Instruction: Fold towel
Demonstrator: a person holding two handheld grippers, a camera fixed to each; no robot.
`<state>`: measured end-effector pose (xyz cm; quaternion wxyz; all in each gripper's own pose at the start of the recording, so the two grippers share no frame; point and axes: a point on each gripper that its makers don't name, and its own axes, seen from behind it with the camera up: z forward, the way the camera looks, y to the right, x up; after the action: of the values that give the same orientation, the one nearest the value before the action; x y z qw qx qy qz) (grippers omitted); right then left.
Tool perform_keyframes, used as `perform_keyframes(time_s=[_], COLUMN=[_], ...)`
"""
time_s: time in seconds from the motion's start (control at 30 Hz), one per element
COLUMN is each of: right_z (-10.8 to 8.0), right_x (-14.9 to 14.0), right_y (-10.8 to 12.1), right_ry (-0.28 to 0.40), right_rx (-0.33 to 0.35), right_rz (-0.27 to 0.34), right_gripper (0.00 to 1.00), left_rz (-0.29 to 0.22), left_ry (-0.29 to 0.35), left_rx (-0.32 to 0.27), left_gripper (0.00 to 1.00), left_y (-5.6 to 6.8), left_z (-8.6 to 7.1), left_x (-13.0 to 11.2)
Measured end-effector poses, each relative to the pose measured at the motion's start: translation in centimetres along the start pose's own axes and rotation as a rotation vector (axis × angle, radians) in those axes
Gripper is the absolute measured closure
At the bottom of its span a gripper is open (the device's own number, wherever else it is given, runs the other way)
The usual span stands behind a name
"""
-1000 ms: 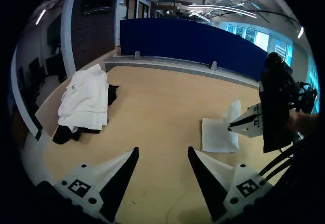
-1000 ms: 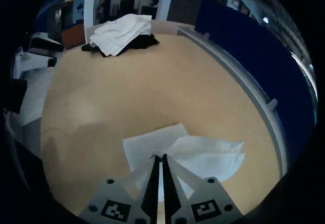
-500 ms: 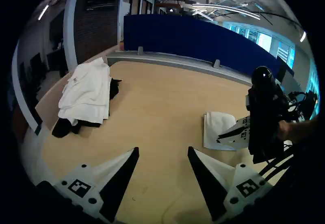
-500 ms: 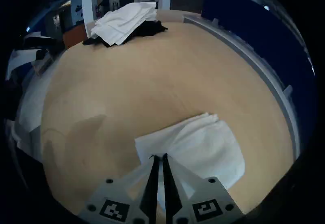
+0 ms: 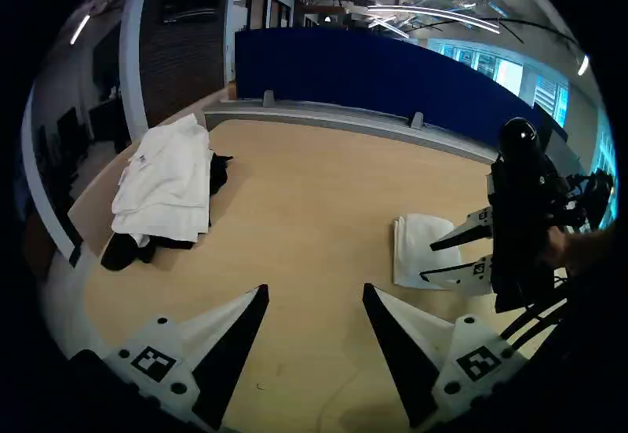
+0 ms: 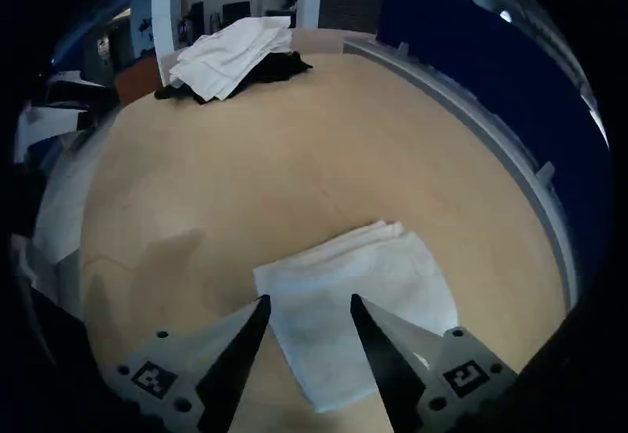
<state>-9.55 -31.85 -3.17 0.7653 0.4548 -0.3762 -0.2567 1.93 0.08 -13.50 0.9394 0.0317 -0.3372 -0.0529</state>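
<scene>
Two tools, both empty. Far left on the table (image 5: 314, 190): stack of white towels (image 5: 161, 186) over dark cloth (image 5: 125, 256). Left tool (image 5: 314, 287) hangs wide open over bare wood, well apart from the towel (image 5: 412, 245), which lies flat, folded into a layered rectangle. Right tool (image 6: 309, 298) is spread wide over its near edge. Fold looks finished; next is probably a pinch to move it to the stack. No legible writing, just square coded markers (image 5: 153, 361) on the tools.

table (image 6: 314, 158): light wood | folded white towel (image 6: 361, 300): lying flat | white cloth pile (image 6: 228, 56): far corner, atop dark cloth (image 6: 276, 67)
</scene>
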Motion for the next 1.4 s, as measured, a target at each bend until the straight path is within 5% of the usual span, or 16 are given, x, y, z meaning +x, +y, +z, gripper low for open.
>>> perform_keyframes(time_s=[0.37, 1.07, 1.4], right_z=[-1.4, -4.8, -4.0], right_x=[-0.9, -8.6, -9.7], right_y=[0.1, 0.5, 0.2], right_ry=[0.012, -0.043, -0.065], right_rx=[-0.021, -0.072, -0.074], right_rz=[0.053, 0.196, 0.205], right_gripper=[0.19, 0.19, 0.37], left_rz=[0.005, 0.017, 0.018], left_ry=[0.003, 0.007, 0.008], left_rx=[-0.010, -0.032, -0.035], left_gripper=[0.11, 0.11, 0.11], left_y=[0.6, 1.8, 2.0], left_z=[0.0, 0.3, 0.1], left_x=[0.3, 1.0, 1.0])
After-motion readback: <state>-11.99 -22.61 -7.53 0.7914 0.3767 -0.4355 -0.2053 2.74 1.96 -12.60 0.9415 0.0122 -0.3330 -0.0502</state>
